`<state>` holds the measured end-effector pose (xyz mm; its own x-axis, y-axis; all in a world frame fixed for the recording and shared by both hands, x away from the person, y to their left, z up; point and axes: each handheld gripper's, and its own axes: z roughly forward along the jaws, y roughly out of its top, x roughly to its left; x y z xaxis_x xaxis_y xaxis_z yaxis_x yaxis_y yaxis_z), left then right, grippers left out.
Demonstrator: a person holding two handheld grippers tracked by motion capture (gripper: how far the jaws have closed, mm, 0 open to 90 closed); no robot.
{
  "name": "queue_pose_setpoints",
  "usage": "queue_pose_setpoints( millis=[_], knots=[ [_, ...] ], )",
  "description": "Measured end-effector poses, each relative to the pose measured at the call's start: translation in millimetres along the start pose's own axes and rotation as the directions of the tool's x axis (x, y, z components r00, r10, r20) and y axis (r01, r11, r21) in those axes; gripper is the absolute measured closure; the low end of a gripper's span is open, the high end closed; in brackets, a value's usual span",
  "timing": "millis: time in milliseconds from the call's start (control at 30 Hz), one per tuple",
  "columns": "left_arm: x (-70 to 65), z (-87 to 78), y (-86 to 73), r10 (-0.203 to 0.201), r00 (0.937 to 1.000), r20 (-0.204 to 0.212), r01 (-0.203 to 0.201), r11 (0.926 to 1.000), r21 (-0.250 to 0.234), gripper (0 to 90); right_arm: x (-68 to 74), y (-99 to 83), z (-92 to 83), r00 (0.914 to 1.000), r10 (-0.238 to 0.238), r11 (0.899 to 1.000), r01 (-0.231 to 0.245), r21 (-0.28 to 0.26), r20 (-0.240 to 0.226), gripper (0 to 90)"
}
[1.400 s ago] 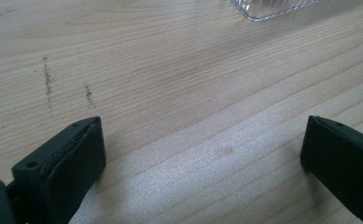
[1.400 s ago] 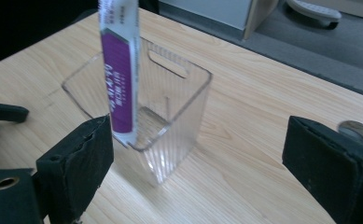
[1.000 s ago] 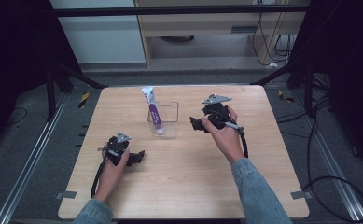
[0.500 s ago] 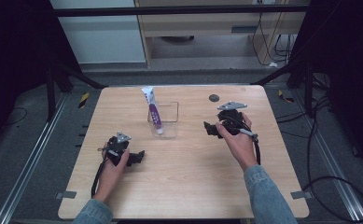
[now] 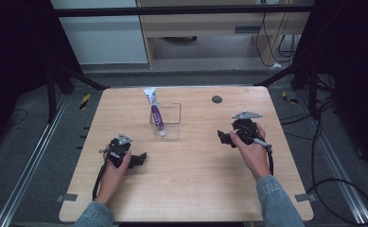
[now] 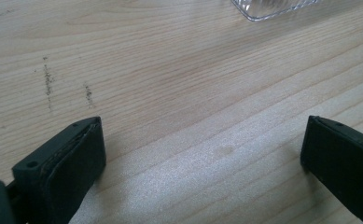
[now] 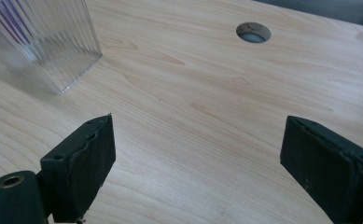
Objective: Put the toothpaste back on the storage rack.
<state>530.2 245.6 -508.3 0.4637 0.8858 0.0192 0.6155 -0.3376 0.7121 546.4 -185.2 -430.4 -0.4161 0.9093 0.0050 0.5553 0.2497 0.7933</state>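
The right gripper (image 5: 225, 138) has drawn back from the clear box (image 5: 172, 126) over the last second — it was up beside the box's right wall, and now it sits well apart from it, toward the person's side of the table (image 5: 191, 189) and to the right. Its jaws stand wide apart with only bare wood between them, so it carries nothing. The tube (image 5: 154, 113) stands tilted in the box, its cap down inside and its flat end sticking out over the far-left rim; in the right gripper view the ribbed box (image 7: 39, 42) shows the purple of the tube through its wall. The left gripper (image 5: 141, 159) has not shifted: it lies low on the table near the left front, jaws also wide and empty, the box's corner (image 6: 272, 7) just at the top of its own view. The small round hole (image 5: 216, 99) in the table lies beyond the right gripper. Judging from the retreat with empty jaws, the tube looks placed — the drop into the box seems done and the hands are pulling back to rest
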Motion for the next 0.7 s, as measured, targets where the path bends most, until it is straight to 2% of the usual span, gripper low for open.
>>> queue_pose_setpoints(
  millis=[700],
  knots=[
    [-0.1, 0.0, -0.1, -0.001, 1.0000, -0.001, 0.001, 1.0000, 0.000, 0.0, -19.3, -44.6, 13.0, 0.9985, 0.044, 0.996, -0.047, 0.078, 0.032, 11.3]
  ],
)
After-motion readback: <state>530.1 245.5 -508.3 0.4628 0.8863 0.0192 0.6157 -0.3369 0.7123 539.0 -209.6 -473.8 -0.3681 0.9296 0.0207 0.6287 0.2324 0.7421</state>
